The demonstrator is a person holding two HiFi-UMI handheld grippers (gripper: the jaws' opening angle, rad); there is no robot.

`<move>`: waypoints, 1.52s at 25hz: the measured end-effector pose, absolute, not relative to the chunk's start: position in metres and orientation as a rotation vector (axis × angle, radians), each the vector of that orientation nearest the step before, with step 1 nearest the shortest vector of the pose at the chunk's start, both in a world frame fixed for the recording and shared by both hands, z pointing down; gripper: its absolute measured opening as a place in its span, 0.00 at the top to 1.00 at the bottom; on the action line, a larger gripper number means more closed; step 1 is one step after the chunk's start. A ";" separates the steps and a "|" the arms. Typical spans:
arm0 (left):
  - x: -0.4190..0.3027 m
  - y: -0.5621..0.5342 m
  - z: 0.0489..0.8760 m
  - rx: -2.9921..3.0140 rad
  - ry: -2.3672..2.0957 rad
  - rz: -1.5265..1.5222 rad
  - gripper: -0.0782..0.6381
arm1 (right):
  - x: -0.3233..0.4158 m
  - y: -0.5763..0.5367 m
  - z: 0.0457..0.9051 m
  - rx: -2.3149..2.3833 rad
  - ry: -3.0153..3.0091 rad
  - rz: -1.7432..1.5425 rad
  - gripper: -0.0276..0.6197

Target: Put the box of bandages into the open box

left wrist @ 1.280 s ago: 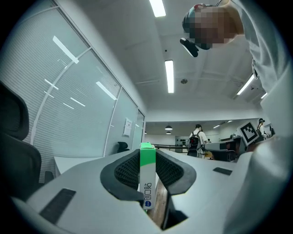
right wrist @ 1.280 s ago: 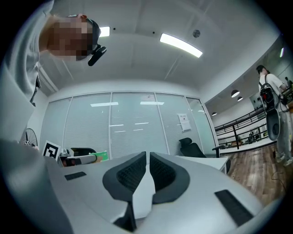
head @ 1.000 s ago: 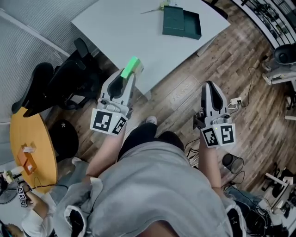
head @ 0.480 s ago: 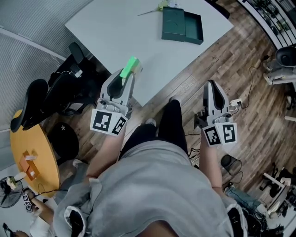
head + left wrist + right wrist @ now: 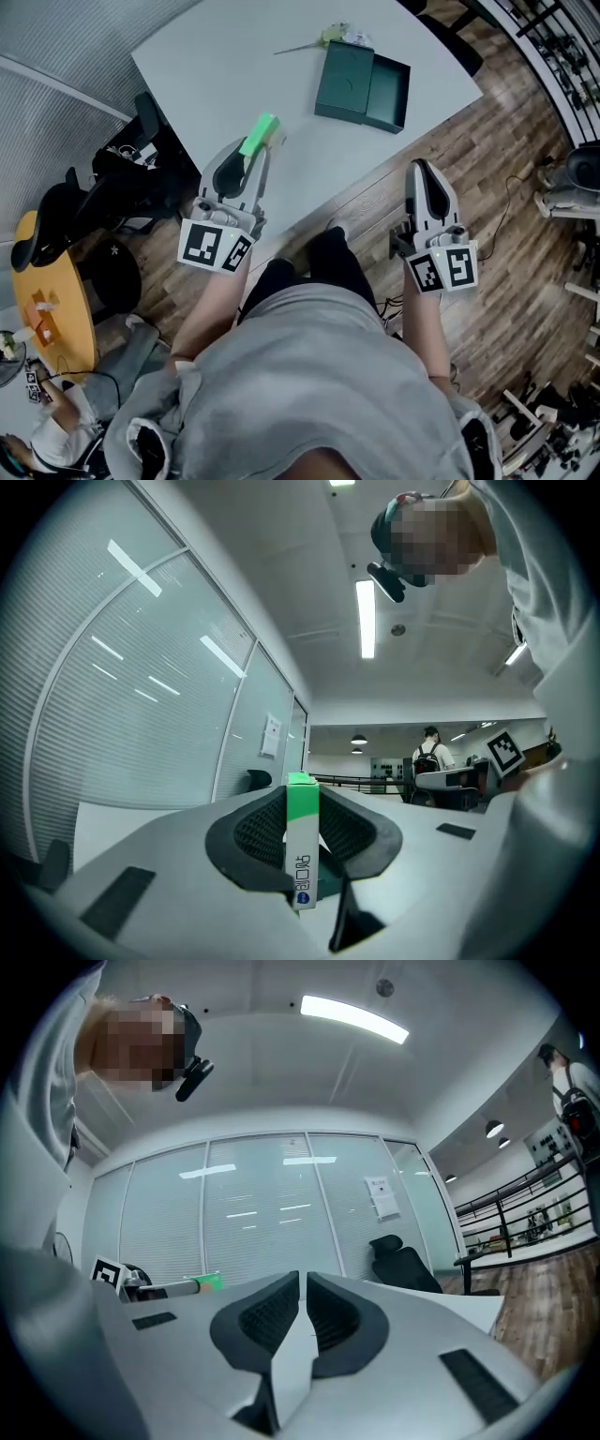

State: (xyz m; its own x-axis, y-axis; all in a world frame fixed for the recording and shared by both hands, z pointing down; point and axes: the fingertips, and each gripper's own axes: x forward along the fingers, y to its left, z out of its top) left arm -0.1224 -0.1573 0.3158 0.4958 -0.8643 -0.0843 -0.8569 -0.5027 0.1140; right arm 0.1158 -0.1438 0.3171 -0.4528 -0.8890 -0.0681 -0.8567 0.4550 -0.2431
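My left gripper [image 5: 255, 142] is shut on the green and white box of bandages [image 5: 259, 135], held above the near edge of the white table [image 5: 225, 66]. In the left gripper view the box of bandages [image 5: 302, 841] stands upright between the pads. The dark green open box [image 5: 363, 85] lies on the table's far right with its lid beside it. My right gripper [image 5: 421, 173] hangs shut and empty over the wood floor, off the table's near right edge. In the right gripper view its jaws [image 5: 302, 1312] are closed together on nothing.
A thin green object [image 5: 319, 39] lies behind the open box. Black office chairs [image 5: 112, 178] stand left of the table. A round orange table [image 5: 47, 309] with small items is at far left, with a person seated below it. Cables and equipment crowd the right floor.
The person has stepped closer to the white table, so the open box now appears nearer and lower in the head view. Both grippers keep their pose; the bandage box stays gripped.
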 end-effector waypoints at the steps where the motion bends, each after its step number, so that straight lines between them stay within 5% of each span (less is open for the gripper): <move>1: -0.113 -0.168 0.314 2.663 -1.557 -0.207 0.74 | 0.126 -0.157 0.315 -1.508 2.530 -0.251 0.87; 27: 0.021 -0.322 0.349 2.721 -1.387 -0.116 0.74 | 0.183 -0.290 0.342 -1.419 2.584 -0.340 0.87; 38: 0.078 -0.369 0.425 2.788 -1.129 0.071 0.74 | 0.195 -0.316 0.369 -1.506 2.556 -0.391 0.87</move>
